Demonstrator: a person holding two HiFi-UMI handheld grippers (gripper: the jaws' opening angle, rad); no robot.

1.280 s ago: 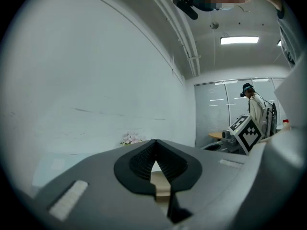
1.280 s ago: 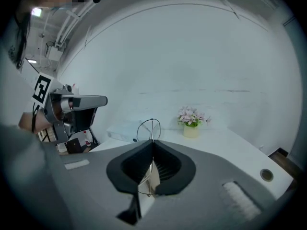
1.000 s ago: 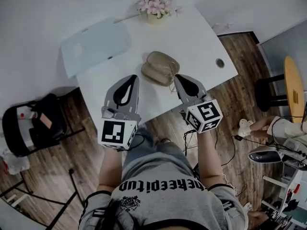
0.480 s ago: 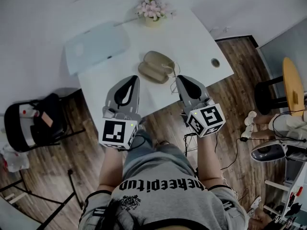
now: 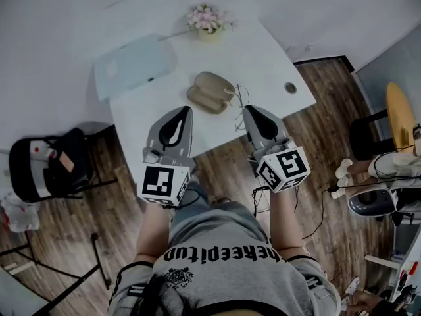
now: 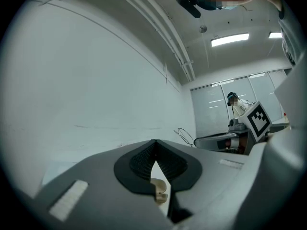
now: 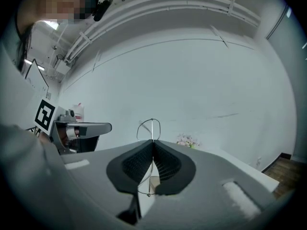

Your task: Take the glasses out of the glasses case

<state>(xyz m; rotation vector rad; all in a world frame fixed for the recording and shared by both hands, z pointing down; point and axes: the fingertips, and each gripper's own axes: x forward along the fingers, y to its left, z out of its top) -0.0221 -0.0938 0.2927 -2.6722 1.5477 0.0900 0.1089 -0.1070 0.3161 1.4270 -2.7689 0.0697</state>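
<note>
Nearest, holds the left gripper (image 5: 183, 110) pressed shut on nothing, tips aimed toward the near left end of the glasses case (image 5: 210, 92). Just to the right, pinches the right gripper (image 5: 248, 110) tight on a thin wire part of the glasses (image 5: 238, 101), one round rim standing up past the tips. Carries the glasses just right of the case and seemingly clear of it, so probably out already. Farther in, leaves the case lying open on the white table (image 5: 270, 58), long axis roughly left to right, close to both sets of tips. Likely calls for moving right, toward bare table. Farthest, shows a flower pot (image 5: 208, 20) at the far edge
</note>
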